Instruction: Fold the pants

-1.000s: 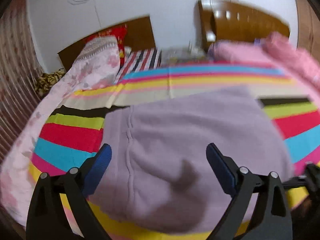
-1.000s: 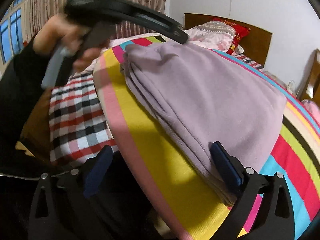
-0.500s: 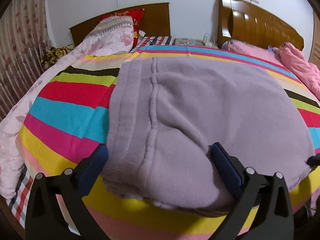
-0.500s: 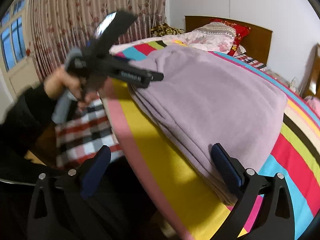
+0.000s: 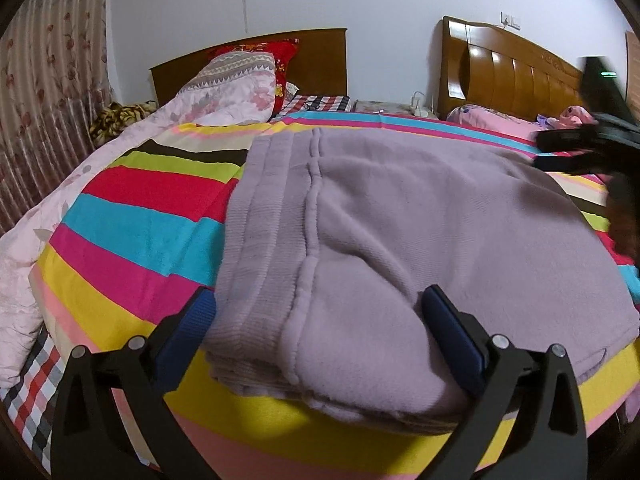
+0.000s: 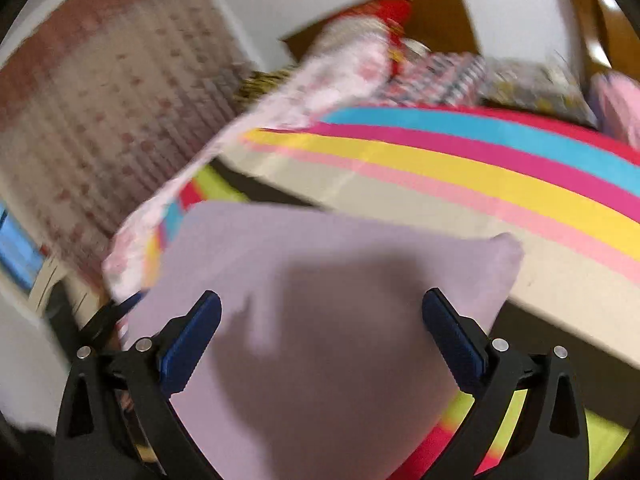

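Observation:
Lilac fleece pants (image 5: 400, 240) lie folded in a thick stack on the striped bedspread (image 5: 132, 232), ribbed waistband to the left. My left gripper (image 5: 320, 320) is open, its blue pads on either side of the stack's near edge at the bed's front. My right gripper (image 6: 320, 324) is open above the pants (image 6: 320, 300), which show as a blurred lilac sheet with a shadow on it. The right gripper also shows dark and blurred at the right edge of the left wrist view (image 5: 588, 144).
A pink floral quilt (image 5: 224, 96) and a red pillow (image 5: 280, 56) lie at the headboard. A second bed with a wooden headboard (image 5: 512, 76) and pink bedding stands at the right. A curtain (image 5: 44, 92) hangs at the left. Checked fabric (image 5: 32, 384) hangs below the bed's front edge.
My right gripper has swung fast from the bed's right edge to above the pants, facing the headboard. My left gripper has drawn back slightly; the pants lie unchanged.

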A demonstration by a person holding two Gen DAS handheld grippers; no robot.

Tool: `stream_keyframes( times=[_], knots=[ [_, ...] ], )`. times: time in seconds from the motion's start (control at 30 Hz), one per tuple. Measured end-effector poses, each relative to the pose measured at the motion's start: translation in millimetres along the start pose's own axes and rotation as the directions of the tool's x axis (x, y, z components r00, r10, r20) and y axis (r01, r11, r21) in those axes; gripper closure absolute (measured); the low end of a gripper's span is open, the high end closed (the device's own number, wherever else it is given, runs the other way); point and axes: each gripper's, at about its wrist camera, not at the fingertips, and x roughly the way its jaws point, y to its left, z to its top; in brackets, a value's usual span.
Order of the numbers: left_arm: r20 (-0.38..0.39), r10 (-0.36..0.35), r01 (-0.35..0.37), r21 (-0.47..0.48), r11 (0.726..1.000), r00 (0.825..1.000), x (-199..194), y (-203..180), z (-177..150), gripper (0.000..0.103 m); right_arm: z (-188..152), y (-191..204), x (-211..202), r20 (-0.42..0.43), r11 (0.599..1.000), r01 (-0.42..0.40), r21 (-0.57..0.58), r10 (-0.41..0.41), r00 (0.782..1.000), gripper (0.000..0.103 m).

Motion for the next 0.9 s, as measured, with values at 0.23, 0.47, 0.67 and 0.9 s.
stream_keyframes(
  times=[0.23, 0.47, 0.67, 0.9],
  knots=[
    [0.005, -0.012, 0.012, -0.009, 1.0, 1.0, -4.7, 4.1, 0.7, 0.001, -13.1, 16.6, -51.9, 0.193, 0.993, 0.116, 0.035, -0.121, 0.974, 0.006],
    [0.031, 0.082, -0.081, -0.029, 0.996, 0.996, -21.8, 20.7, 29.2, 0.001, -92.7, 105.0, -78.2, 0.206, 0.991, 0.104, -0.088, -0.084, 0.975, 0.005],
    [-0.093, 0.037, -0.046, -0.099, 0.994, 0.995, -1.8, 42.3, 11.2, 0.001, -157.5, 163.8, -37.9, 0.069, 0.925, 0.221, -0.308, -0.21, 0.975, 0.005],
    [-0.062, -0.01, 0.0, -0.171, 0.985, 0.998, -1.7, 50.7, 0.6, 0.001, -162.0, 151.8, -40.7, 0.067, 0.937, 0.183, -0.296, -0.17, 0.983, 0.005]
  ],
)
